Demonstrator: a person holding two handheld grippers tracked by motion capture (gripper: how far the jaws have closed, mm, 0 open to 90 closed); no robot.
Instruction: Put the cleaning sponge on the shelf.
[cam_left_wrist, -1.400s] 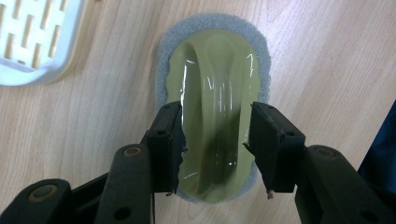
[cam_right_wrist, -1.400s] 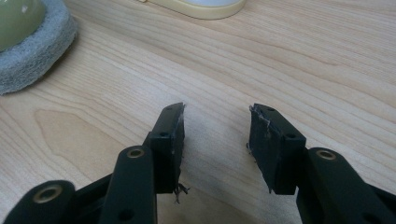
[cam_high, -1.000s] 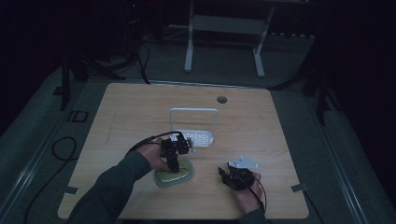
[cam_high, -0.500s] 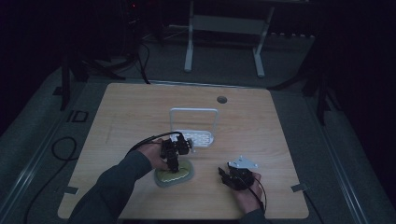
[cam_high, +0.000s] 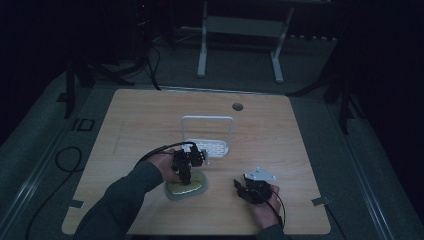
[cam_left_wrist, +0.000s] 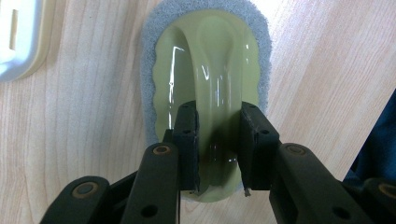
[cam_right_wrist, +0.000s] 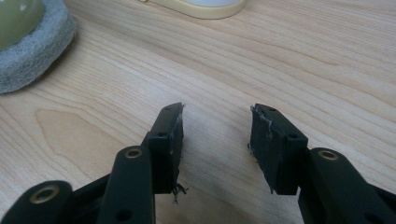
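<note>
While the left gripper (cam_left_wrist: 218, 144) pinches the raised handle of the green scrubber (cam_left_wrist: 210, 70) lying flat on the wooden table (cam_high: 150, 115), the right gripper (cam_right_wrist: 215, 140) sits nearby, jaws spread and empty, over bare wood. White rack (cam_high: 207, 132) just behind.

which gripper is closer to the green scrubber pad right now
Left. The left gripper has its jaws on either side of the green scrubber pad's raised handle; the right gripper sits apart from it, over bare table.

dim room, grey floor (cam_high: 45, 150) around a wooden table (cam_high: 140, 115), white metal stand (cam_high: 240, 25) behind it.
</note>
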